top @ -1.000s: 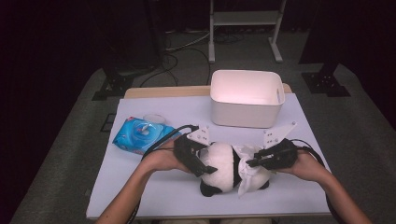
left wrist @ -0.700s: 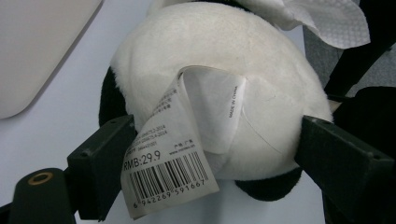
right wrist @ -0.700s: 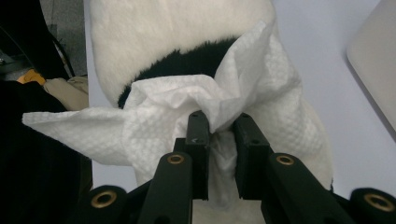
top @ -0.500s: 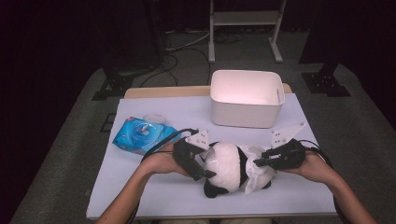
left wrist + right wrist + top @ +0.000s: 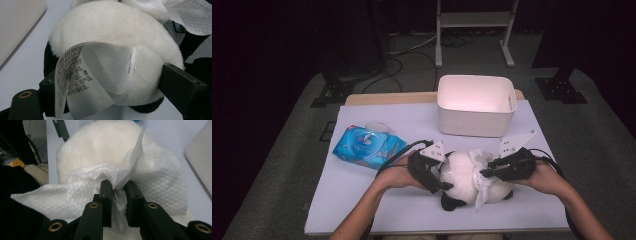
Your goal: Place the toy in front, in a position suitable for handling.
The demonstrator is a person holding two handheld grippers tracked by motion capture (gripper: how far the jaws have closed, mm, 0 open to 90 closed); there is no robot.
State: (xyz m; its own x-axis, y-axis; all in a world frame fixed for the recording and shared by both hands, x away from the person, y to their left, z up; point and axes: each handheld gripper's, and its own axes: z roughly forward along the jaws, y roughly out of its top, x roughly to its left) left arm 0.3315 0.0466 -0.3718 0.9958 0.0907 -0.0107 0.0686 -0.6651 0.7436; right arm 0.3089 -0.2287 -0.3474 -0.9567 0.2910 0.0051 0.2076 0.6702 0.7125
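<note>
Nearest the person, a plush panda (image 5: pixel 464 177) lies on the white worktop (image 5: pixel 362 200) between the two hands. The left claw (image 5: pixel 439 182) stands wide around the toy's white body, one jaw on each flank as the left gripper view shows, with the sewn-in care label (image 5: pixel 92 77) curling between them; the jaws look to rest against the fur and steady it. The right claw (image 5: pixel 484 172) is narrow, pinched on a bunched white wipe (image 5: pixel 120 182) that drapes over the panda's top.

Judged from this, the wiping of the toy is under way: the wipe is out and on the fur, the toy is braced, and the black parts near the worktop look not yet covered. Putting things away is probably left.

Farther off to the left lies a blue pack of wipes (image 5: pixel 369 146), its lid flap apparently raised. Beyond, at the far edge, stands a white bin (image 5: pixel 476 107); its inside looks empty.
</note>
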